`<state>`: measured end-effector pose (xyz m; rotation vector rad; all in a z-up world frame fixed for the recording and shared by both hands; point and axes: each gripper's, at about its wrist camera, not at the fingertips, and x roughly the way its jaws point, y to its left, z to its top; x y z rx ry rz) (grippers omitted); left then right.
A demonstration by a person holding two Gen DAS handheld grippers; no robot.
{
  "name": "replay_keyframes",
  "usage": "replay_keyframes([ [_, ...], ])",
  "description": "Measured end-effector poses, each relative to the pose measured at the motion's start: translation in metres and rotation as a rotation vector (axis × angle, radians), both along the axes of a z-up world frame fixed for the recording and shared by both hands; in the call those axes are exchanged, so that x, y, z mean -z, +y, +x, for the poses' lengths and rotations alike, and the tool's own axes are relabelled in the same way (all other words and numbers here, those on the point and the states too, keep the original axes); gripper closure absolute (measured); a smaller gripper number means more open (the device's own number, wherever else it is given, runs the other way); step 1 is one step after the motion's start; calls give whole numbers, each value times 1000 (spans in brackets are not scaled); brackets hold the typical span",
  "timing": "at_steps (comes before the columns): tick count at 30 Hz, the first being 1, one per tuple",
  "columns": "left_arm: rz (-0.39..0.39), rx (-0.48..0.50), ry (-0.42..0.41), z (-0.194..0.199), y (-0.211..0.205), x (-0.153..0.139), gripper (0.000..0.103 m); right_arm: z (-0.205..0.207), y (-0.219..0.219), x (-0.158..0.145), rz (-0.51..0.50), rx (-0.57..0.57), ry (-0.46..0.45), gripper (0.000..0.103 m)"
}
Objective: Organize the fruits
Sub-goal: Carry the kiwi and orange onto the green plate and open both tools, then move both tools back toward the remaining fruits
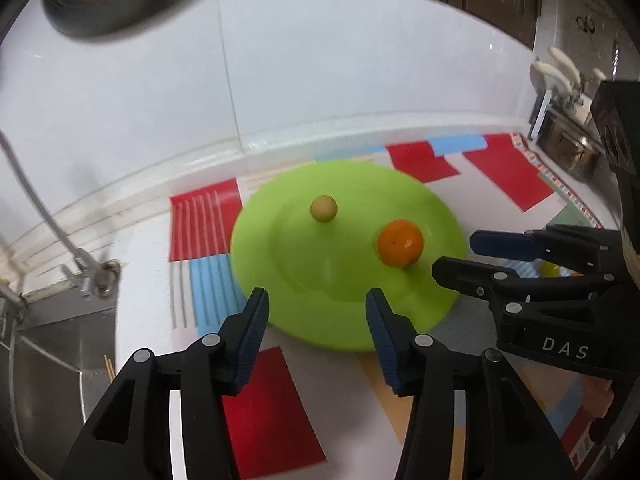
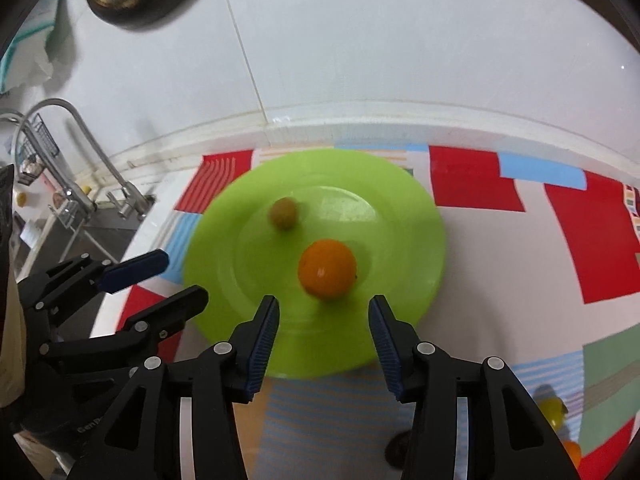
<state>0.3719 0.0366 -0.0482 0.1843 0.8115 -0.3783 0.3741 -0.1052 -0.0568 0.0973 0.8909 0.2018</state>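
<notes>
Resting on a green plate (image 1: 280, 280) near the back edge of the surface (image 1: 140, 240), an orange (image 1: 401, 243) and a small yellowish fruit (image 1: 323, 208) lie apart from each other. Both the left hand-held gripper (image 1: 316, 312) and the right hand-held gripper (image 2: 323, 320) hover over the plate's near rim, jaws parted and empty.

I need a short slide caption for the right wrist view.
Open right gripper above a green plate holding an orange and a small brownish fruit.
</notes>
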Motion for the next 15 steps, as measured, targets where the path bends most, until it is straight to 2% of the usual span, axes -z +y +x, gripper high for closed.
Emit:
replay_keyframes([
  [3, -4, -19, -37, -19, 2, -13, 45, -19, 0, -12, -5, -1, -37, 55],
  [5, -18, -26, -61, -34, 4, -22, 42, -31, 0, -20, -10, -3, -63, 45],
  [6, -20, -31, -69, -38, 5, -25, 40, -37, 0, -24, -14, -2, -79, 44],
  [11, -38, -63, -108, -70, 8, -41, 31, -68, -3, -40, -28, -1, -126, 41],
  [15, -51, -96, -125, -94, 12, -48, 29, -93, -7, -50, -59, 4, -175, 34],
])
